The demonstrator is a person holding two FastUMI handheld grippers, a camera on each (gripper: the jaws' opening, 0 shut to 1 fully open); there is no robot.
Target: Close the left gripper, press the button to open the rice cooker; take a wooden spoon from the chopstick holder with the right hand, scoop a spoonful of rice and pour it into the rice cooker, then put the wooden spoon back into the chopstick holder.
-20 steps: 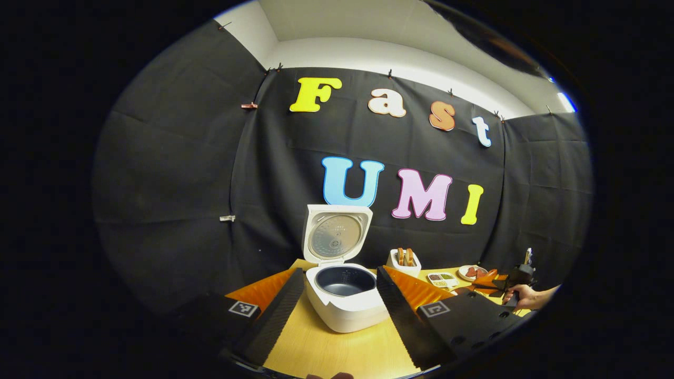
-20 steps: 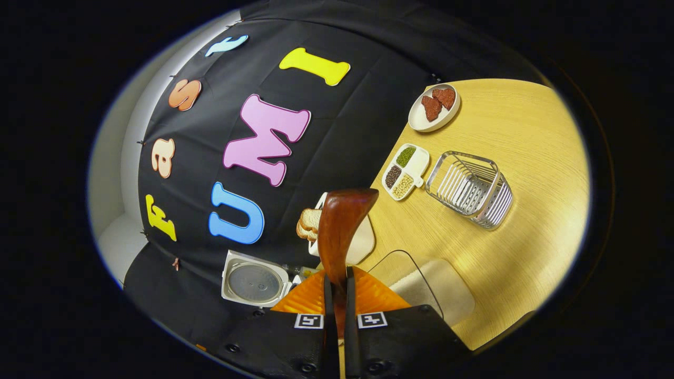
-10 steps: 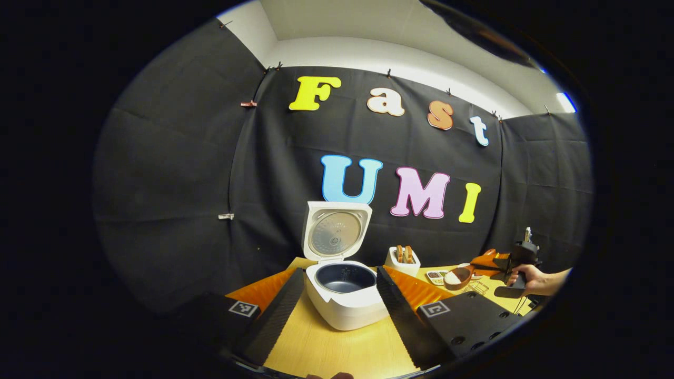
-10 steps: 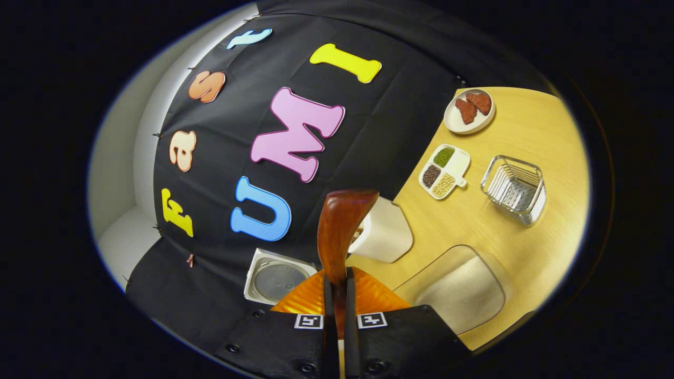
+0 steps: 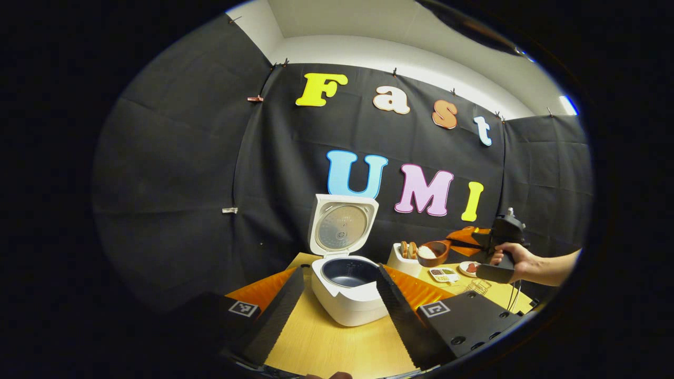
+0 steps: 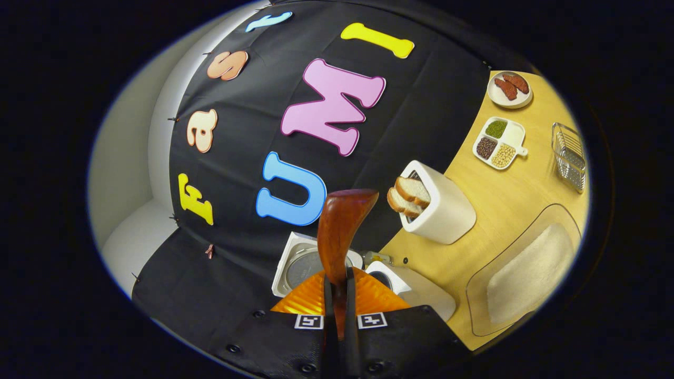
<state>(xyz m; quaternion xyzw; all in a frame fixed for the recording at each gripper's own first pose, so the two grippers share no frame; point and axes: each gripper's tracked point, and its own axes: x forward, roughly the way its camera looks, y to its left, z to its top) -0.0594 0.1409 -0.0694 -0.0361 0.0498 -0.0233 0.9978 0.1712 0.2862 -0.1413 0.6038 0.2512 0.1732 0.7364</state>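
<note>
- The wooden spoon (image 6: 339, 231) was pinched by its handle between the two fingers of the right gripper (image 6: 339, 287), which were pressed close on it; in the right gripper view its long axis ran straight forward from the fingertips, bowl end farthest away.
- In the left gripper view the same spoon (image 5: 433, 252) lay roughly level, bowl pointing toward the rice cooker (image 5: 350, 295) and handle back toward the right gripper (image 5: 476, 242), held in a hand (image 5: 513, 260); a white heap of rice (image 5: 425, 252) sat in the bowl.
- The spoon hung in the air above the bread holder (image 5: 403, 259), just beside the cooker and apart from it.
- It was dark reddish-brown wood, smooth and glossy, with a rounded bowl.
- The cooker was white, boxy with rounded corners; its lid (image 5: 342, 225) stood upright and open, showing a round metal inner plate, and the dark pot inside looked bare.
- The left gripper (image 5: 339, 295) had its fingers spread wide, the cooker seen between them, nothing held; their inner faces were ribbed.
- On the pale wooden table (image 6: 505, 195) stood a wire chopstick holder (image 6: 568, 157), a divided dish of grains (image 6: 497, 143), a plate (image 6: 509, 89) and a clear tray of rice (image 6: 526, 268).
</note>
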